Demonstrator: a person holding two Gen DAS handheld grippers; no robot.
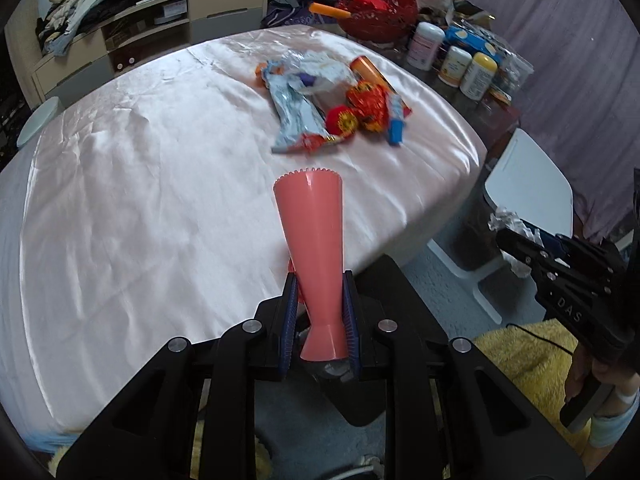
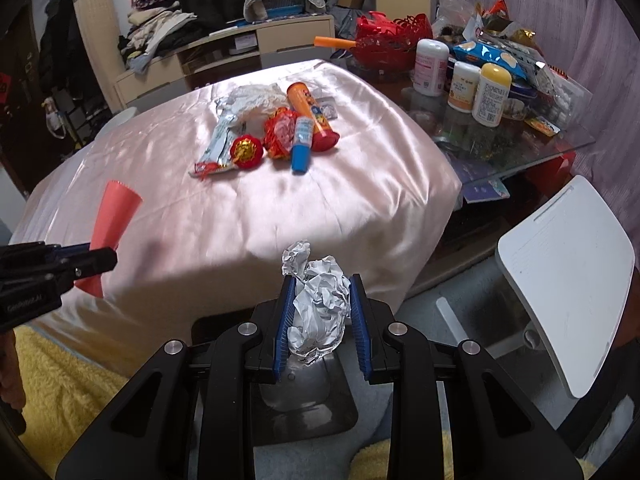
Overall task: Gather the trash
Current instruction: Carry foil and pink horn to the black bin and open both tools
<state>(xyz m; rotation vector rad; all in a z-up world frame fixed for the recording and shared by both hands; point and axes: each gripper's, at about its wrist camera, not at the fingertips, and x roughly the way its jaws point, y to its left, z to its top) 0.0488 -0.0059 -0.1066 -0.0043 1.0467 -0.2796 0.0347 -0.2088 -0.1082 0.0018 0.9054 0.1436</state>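
My left gripper (image 1: 319,280) is shut on a pink flared plastic tube (image 1: 314,240), held over the near edge of the table covered with pink satin cloth (image 1: 140,184); it also shows in the right wrist view (image 2: 114,216). My right gripper (image 2: 322,284) is shut on a crumpled white paper ball (image 2: 318,300), held off the table's near right corner. A pile of trash lies at the far side of the cloth: silver wrappers (image 2: 224,136), a red round lantern ornament (image 2: 246,152), red crinkled wrappers (image 2: 280,132), an orange tube (image 2: 312,116) and a blue-capped tube (image 2: 302,144).
A glass side table (image 2: 520,148) at right holds bottles (image 2: 494,94), snack packs and a red basket (image 2: 394,42). A white chair (image 2: 568,280) stands at right. A cabinet (image 2: 224,52) with piled clothes stands behind. Yellow fleece (image 2: 60,392) lies below.
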